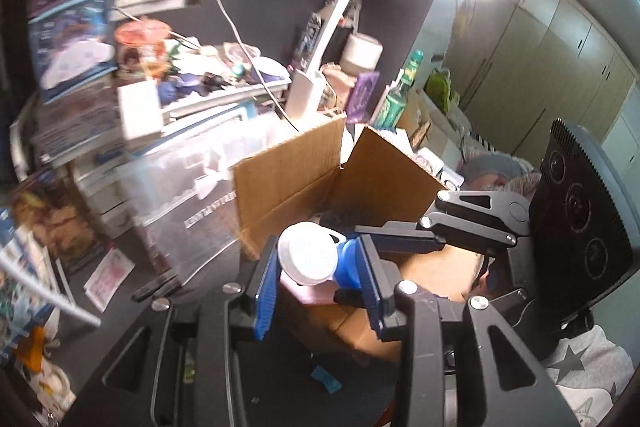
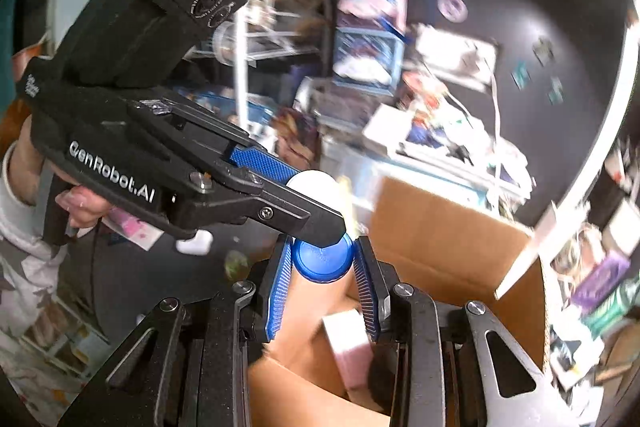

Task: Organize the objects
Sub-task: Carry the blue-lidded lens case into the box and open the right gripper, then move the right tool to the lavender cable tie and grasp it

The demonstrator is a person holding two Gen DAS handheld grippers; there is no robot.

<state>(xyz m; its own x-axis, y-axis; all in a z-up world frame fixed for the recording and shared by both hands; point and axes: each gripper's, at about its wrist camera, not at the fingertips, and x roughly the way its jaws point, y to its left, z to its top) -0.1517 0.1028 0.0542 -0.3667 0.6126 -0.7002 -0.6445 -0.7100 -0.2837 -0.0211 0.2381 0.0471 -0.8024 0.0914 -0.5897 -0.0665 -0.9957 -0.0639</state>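
Left hand-held gripper (image 1: 316,279) clamps its 2 blue pads on a pink bottle (image 1: 310,293) with a white cap (image 1: 308,253), held above the open cardboard box (image 1: 292,167). Right hand-held gripper (image 2: 323,279) grips the bottle's blue cap (image 2: 322,261) between its own pads. White lettering on the left one's body, seen from the right wrist, reads "GenRobot.AI" (image 2: 112,173). Inside the box lies a pale pink block (image 2: 350,347); the rest of its contents is hidden. Shelves (image 1: 208,99) of blurred clutter and a white lamp (image 1: 320,67) stand behind on the dark worktop (image 1: 128,311). Other labels are too smeared to read.
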